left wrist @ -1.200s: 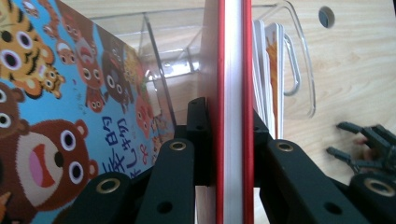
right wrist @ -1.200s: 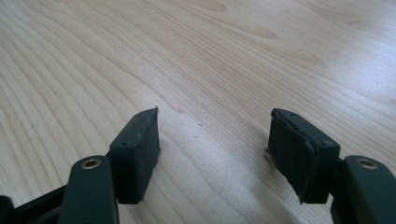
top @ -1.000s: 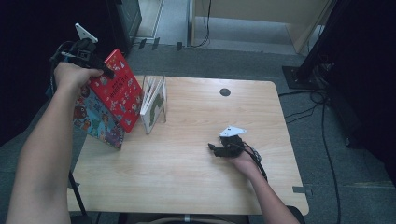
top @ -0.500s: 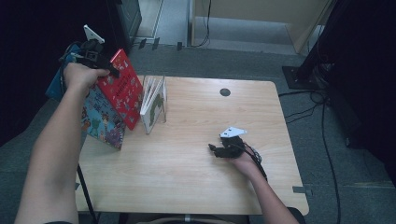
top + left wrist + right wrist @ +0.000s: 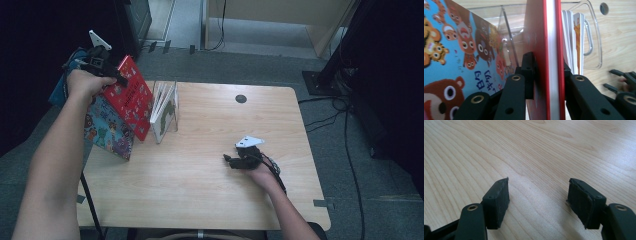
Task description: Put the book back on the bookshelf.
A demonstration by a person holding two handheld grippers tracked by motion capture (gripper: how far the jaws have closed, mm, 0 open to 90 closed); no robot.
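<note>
Left gripper (image 5: 549, 75) pinches red book (image 5: 544, 37), jaws just easing | right gripper (image 5: 537, 202) spread, idle | seat book upright in clear rack (image 5: 594, 37) (beside white books) before letting go

The left hand-held gripper (image 5: 117, 77) has been loosening on the red book (image 5: 131, 97).
</note>
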